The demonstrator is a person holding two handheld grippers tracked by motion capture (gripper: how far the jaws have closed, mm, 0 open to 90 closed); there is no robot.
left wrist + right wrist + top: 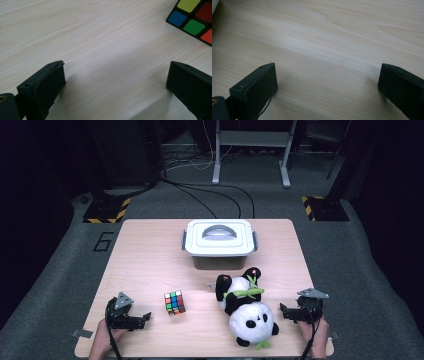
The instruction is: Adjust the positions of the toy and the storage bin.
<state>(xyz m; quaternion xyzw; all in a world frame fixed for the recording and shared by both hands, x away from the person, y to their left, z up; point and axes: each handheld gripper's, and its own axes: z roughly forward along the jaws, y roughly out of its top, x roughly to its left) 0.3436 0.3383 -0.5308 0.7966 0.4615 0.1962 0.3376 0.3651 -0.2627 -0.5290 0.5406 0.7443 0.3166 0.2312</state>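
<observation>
Left hand-held gripper (145, 316) wide open, cube (174, 303) near, table edge (200, 356) close

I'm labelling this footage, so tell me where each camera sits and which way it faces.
High view: above the person's side, facing forward and down on table, lidded box, panda; both hands, tools.
Left gripper view: on left tool, facing tabletop, open jaws.
Right gripper view: on right tool, facing tabletop, open jaws.
Shared: Rubik's cube, high and left.

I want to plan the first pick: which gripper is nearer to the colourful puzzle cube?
Left. The left gripper rests open just left of the puzzle cube, with bare table between them. The right gripper is open beyond the panda toy, near the table's right edge.
</observation>
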